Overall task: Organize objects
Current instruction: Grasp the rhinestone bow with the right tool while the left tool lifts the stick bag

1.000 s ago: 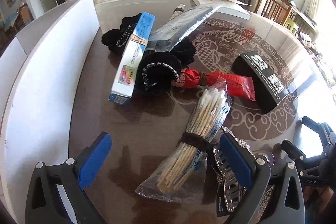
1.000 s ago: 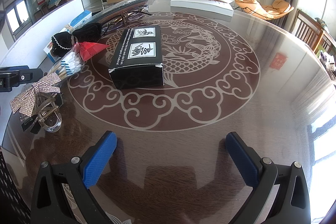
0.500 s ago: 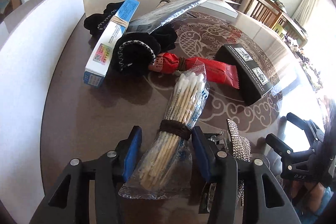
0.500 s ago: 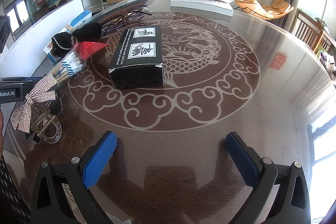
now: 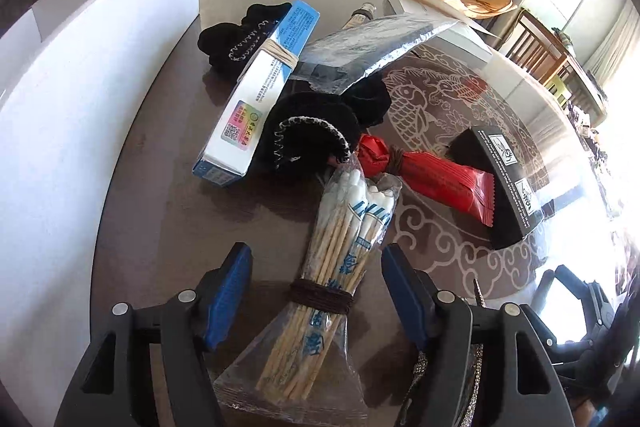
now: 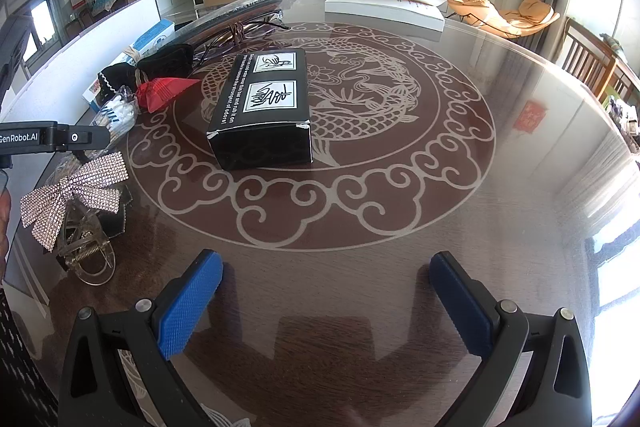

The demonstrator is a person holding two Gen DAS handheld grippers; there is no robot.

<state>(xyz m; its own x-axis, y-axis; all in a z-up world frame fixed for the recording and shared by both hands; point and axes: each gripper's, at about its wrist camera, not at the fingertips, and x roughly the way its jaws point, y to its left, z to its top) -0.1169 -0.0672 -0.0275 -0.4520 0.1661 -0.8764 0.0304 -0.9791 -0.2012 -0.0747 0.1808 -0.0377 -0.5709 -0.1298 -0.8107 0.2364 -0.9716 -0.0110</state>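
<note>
Cotton swabs (image 5: 344, 247), bagged and bound with a brown tie, lie on the surface (image 5: 160, 227) between our left tongs (image 5: 316, 291). Its jaws have just been opening and stand clear of the bag on both sides. Our right tongs (image 6: 326, 301) hang wide apart over bare surface, gripping nothing. Beyond the swabs lie a red packet (image 5: 436, 179) and a black box (image 6: 264, 107).

Left claw (image 5: 316, 291) hides rhinestone bow clip (image 5: 476, 371).
</note>
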